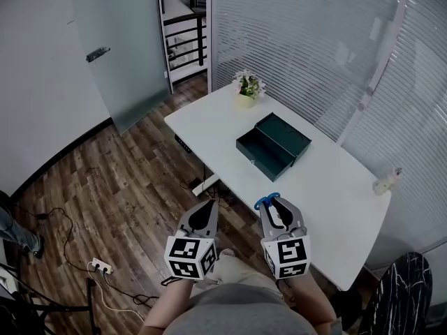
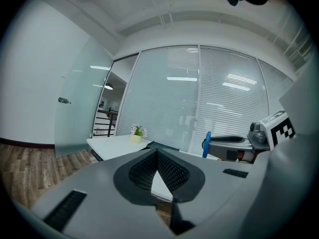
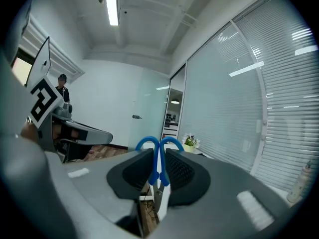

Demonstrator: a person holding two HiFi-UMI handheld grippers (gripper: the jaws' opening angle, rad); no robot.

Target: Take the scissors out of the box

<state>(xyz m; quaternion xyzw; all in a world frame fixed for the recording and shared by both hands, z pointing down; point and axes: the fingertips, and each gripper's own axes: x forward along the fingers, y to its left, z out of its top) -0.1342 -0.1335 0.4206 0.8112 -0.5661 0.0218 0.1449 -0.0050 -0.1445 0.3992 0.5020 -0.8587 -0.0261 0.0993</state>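
At the near edge of the table, well clear of the box | right claw clamped on the scissors, left claw pinched together, empty | take-out looks done | next: prob set them down

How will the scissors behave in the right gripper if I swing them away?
The scissors look stiff and probably light, with slim blue handle loops. The right gripper pinches them at one narrow spot just below the loops, so they may pivot. The smooth handles could also slip.
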